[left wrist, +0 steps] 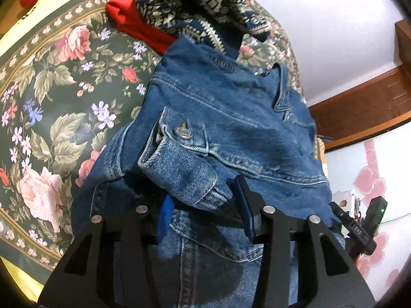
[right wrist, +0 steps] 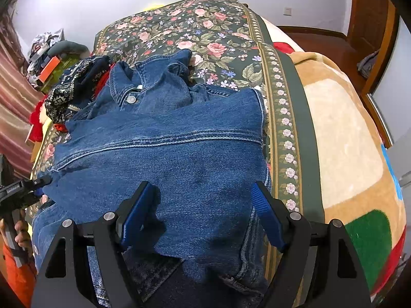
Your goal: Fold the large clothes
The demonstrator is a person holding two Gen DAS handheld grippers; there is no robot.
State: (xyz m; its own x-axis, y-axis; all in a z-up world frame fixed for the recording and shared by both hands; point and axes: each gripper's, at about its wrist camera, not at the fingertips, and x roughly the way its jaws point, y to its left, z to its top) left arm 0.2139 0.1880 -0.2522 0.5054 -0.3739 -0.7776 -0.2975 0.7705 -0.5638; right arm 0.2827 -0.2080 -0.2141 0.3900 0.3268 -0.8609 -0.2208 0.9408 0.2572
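Denim jacket point(right wrist: 164, 138) is laid on the floral bedspread point(right wrist: 205, 30), long axis running from the grippers to its collar, by the patterned garment point(right wrist: 74, 82). Left gripper point(left wrist: 205, 205) fingers are apart around a cuff fold; right gripper point(right wrist: 203, 215) fingers are spread wide over the hem.

The right gripper point(right wrist: 203, 213) hangs over a blue denim jacket point(right wrist: 164, 148), its 2 blue-padded fingers point(right wrist: 268, 218) standing wide apart with only flat cloth under the gap. Beyond the tips the jacket's collar point(right wrist: 123, 87) and a metal button point(right wrist: 131, 99) show. The floral bedspread point(right wrist: 205, 30) lies beyond and to the right. Far left of the fingers, the left gripper point(right wrist: 38, 183) meets the jacket's edge, with a hand point(right wrist: 21, 233) below it.
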